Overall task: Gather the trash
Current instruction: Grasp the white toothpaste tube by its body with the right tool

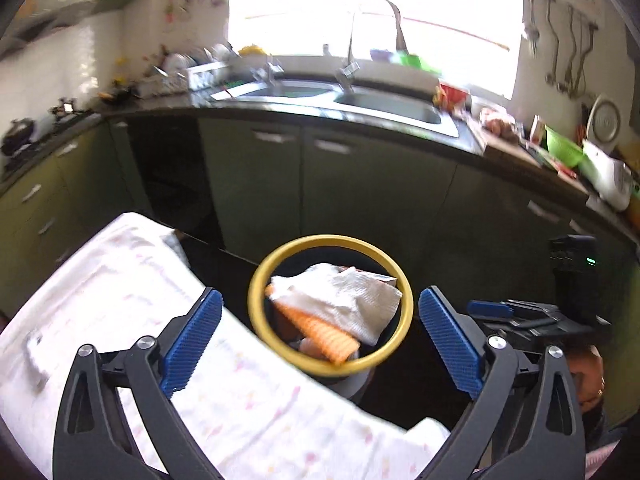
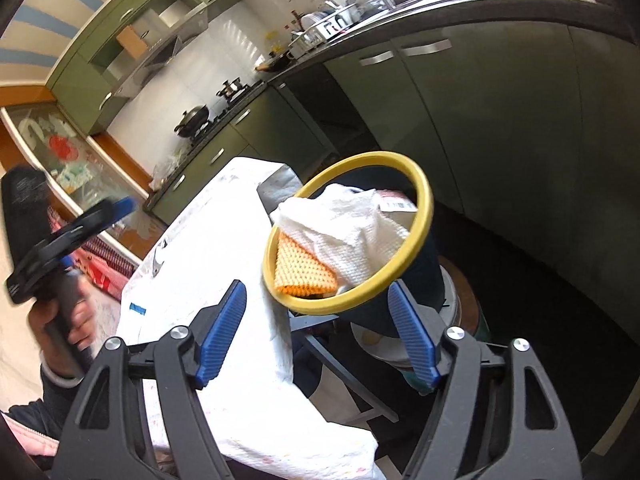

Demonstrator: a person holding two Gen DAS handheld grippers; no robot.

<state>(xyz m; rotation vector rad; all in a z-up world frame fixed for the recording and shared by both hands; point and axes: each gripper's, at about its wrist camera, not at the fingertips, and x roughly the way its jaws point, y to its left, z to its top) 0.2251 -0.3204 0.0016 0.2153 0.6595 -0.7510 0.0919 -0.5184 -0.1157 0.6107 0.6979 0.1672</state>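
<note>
A dark bin with a yellow rim point(image 1: 256, 280) stands beside the table, below and ahead of my left gripper point(image 1: 320, 296). Its blue pads are spread wide, with nothing between them. A crumpled white paper towel point(image 1: 344, 300) and an orange waffle-weave cloth point(image 1: 324, 332) lie in the bin. My right gripper point(image 1: 492, 309) hovers just right of the bin. In the right wrist view that gripper point(image 2: 316, 287) is open, facing the yellow-rimmed bin point(image 2: 424, 216), paper towel point(image 2: 352, 236) and orange cloth point(image 2: 300, 272). A hand holds the blurred left gripper point(image 2: 80, 216) at far left.
A table under a white patterned cloth point(image 1: 120, 300) point(image 2: 224, 240) fills the left, with a small white item point(image 1: 36, 356) on it. The bin rests on a round stand point(image 2: 452, 304). Green cabinets point(image 1: 360, 184), a steel sink point(image 1: 384, 104) and a cluttered counter point(image 1: 560, 156) lie behind.
</note>
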